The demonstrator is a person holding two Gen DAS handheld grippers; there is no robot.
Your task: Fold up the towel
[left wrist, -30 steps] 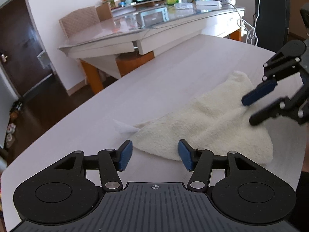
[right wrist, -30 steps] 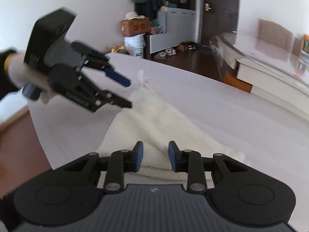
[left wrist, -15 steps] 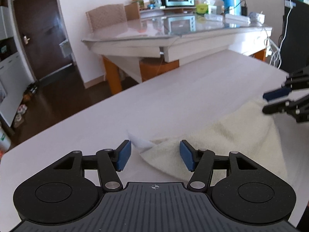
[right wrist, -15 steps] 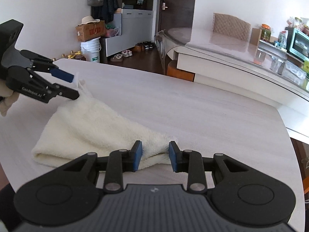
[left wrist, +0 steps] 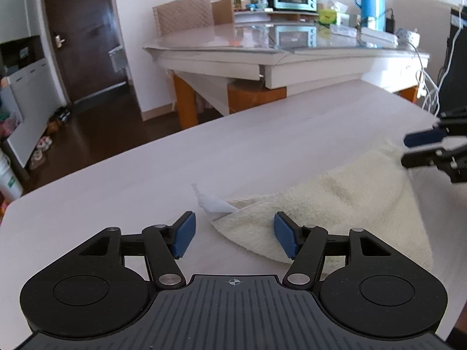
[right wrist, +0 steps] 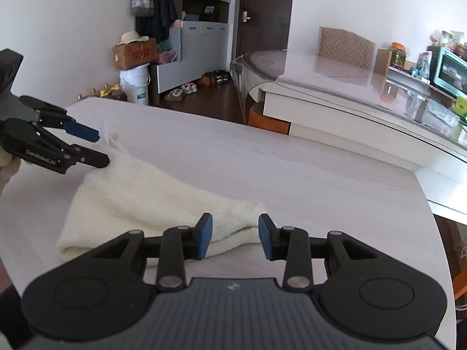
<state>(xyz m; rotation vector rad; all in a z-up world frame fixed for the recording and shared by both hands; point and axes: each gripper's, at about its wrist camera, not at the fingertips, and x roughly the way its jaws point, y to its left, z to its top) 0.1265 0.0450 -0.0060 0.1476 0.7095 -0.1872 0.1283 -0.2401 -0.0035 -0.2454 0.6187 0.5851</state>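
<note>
Cream towel (left wrist: 335, 213) lies folded over on the pale table (left wrist: 262, 151), long and wedge-shaped, one end at each gripper; white tag (left wrist: 213, 202) pokes out of the towel's near corner in the left wrist view. Left gripper (left wrist: 233, 237) jaws opening, blue pads well apart; that towel corner sits between them, right pad over the cloth, left pad over bare table, neither pad pressing it; released. Right gripper (right wrist: 235, 237) jaws opening too; towel's other end lies between and just ahead of its pads, no pinch visible; released. From the right wrist view the left gripper (right wrist: 96, 148) hangs at the towel's far end, beside the tag (right wrist: 106, 132); from the left wrist view the right gripper (left wrist: 414, 151) sits at the towel's far tip; glass-topped table (left wrist: 292, 40) stands well beyond the towel.
</note>
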